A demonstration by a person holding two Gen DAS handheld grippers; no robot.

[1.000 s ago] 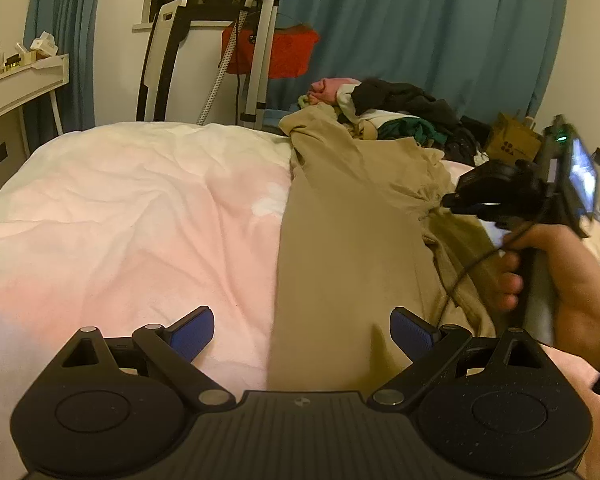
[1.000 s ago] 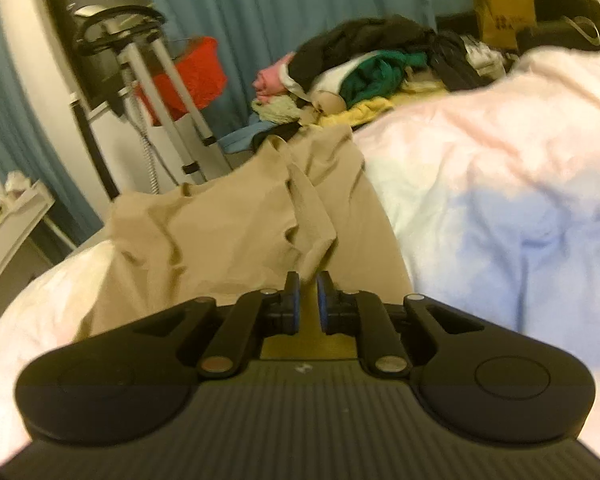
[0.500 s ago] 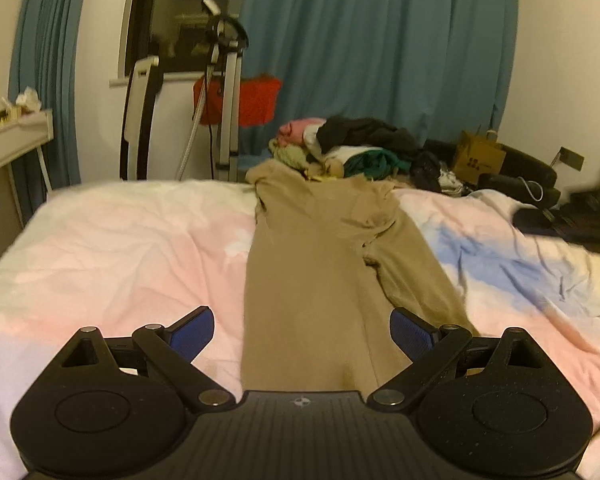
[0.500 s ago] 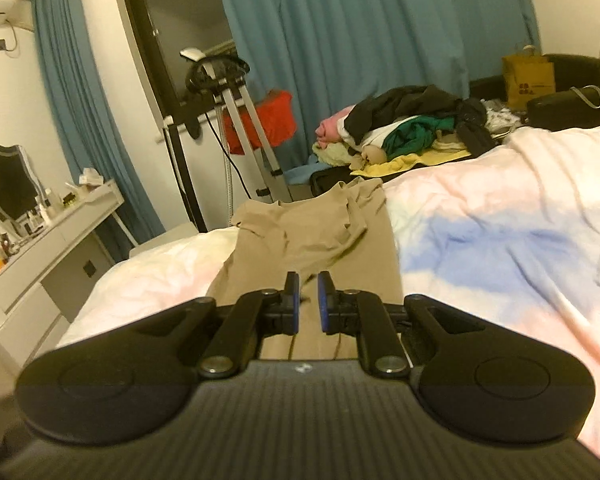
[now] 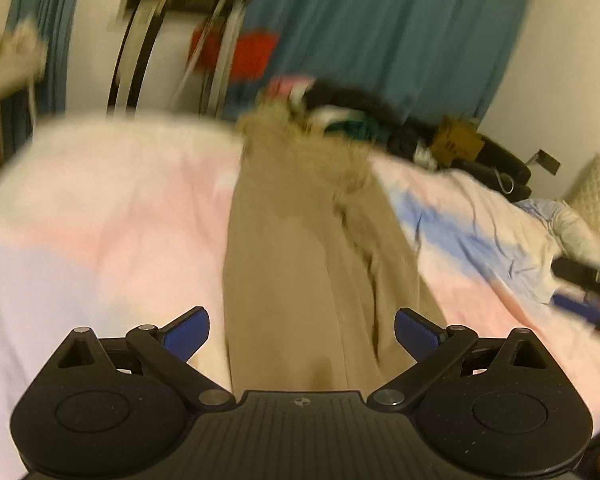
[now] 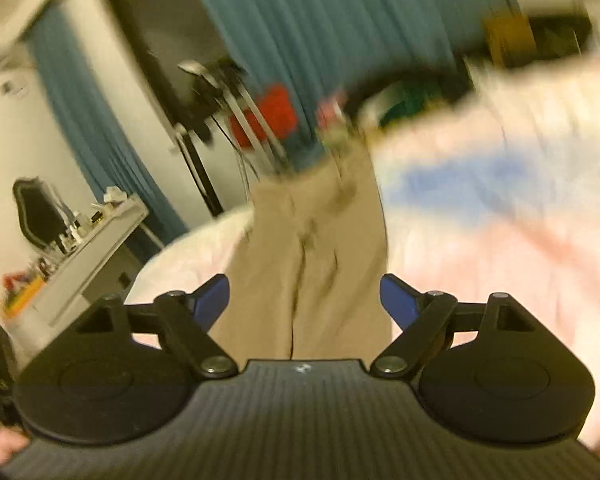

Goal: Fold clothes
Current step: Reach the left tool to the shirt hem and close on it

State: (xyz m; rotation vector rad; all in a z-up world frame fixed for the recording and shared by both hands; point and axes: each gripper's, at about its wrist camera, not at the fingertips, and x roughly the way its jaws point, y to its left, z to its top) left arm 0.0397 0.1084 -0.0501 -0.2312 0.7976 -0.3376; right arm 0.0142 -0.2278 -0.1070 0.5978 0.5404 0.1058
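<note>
From my left wrist camera, blurred by motion, I see my left hand-held gripper (image 5: pixel 302 330) with its two blue-padded fingers spread wide apart and nothing between them. Beyond it the tan trousers (image 5: pixel 300 248) lie lengthwise down the middle of the bed (image 5: pixel 92 208), running from the near edge, just under the gripper, toward the far edge, where the waist end looks bunched. The bed cover is pale pink on the left and blotched blue on the right. A heap of clothes (image 5: pixel 340 108) in pink, black, white and green sits at the far edge, right behind the trousers, in front of a teal curtain (image 5: pixel 380 32). At the right edge of this view a dark, smeared shape with a blue patch is my right hand-held gripper (image 5: pixel 580 292), hovering over the right side of the bed; from here I cannot tell how its fingers stand. From my right wrist camera, also blurred, the right hand-held gripper (image 6: pixel 304 298) shows its blue pads well apart and empty, with the trousers (image 6: pixel 312 248) lying between and beyond them on the bed (image 6: pixel 500 208). The two legs lie side by side with a dark seam line between them. A white dresser (image 6: pixel 88 240) with small clutter stands off to the left, beside the bed.
</note>
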